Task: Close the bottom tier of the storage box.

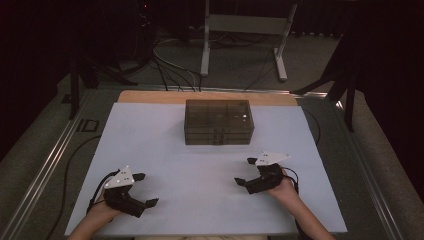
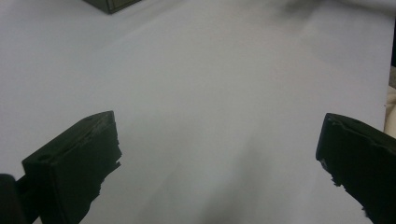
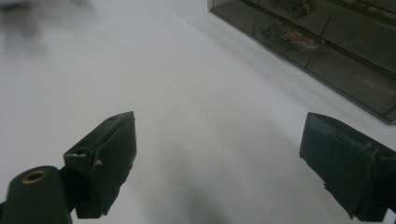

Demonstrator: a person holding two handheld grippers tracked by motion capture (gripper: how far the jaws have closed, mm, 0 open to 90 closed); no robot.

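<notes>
A smoky transparent plastic box (image 1: 218, 121) with a closed lid and inner compartments stands at the far middle of the white sheet (image 1: 200, 165). My left gripper (image 1: 145, 190) rests near the front left of the sheet, jaws wide open with nothing between them (image 2: 219, 144). At the front right sits my right gripper (image 1: 246, 171), also open and empty (image 3: 219, 149). In the right gripper view the box (image 3: 322, 46) lies ahead at the upper right, with small items dimly seen inside. A corner of the box (image 2: 109, 4) shows at the top left of the left gripper view.
The white sheet covers a wooden table whose far edge (image 1: 150, 97) shows. Metal rails (image 1: 45, 170) run along both sides. Cables (image 1: 170, 70) and a desk frame (image 1: 245, 30) stand on the floor beyond. Dark stands flank the table.
</notes>
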